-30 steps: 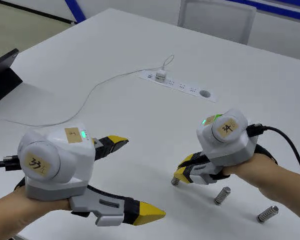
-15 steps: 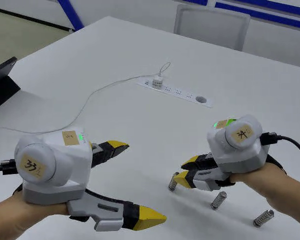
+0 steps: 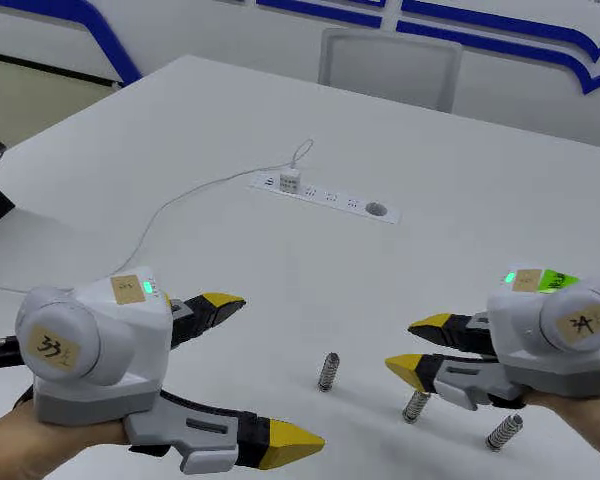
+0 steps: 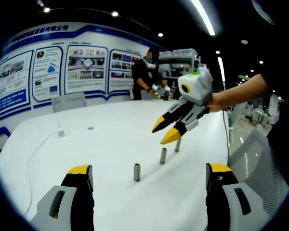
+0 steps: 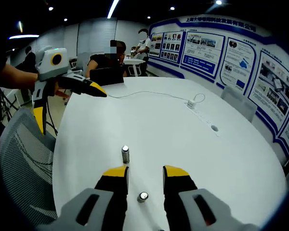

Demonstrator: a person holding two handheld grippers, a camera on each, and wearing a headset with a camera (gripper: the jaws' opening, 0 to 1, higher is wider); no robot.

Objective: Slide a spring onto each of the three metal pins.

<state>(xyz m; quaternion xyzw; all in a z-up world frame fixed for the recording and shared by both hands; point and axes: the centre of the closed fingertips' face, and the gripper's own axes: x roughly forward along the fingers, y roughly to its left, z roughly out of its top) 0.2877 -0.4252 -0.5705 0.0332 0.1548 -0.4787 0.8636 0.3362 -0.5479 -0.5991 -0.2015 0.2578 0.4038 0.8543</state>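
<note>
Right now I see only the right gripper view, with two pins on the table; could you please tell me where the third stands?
Observer: The third pin stands beside the right gripper, behind its tips and nearer the person.
Operator: Thank you. Does it carry a spring?
Observer: Yes, the head view shows a spring coiled around it.
Operator: How are the three arranged?
Observer: In the left gripper view, near pin, middle pin and third pin form one spaced row leading away from the open left gripper.
</note>
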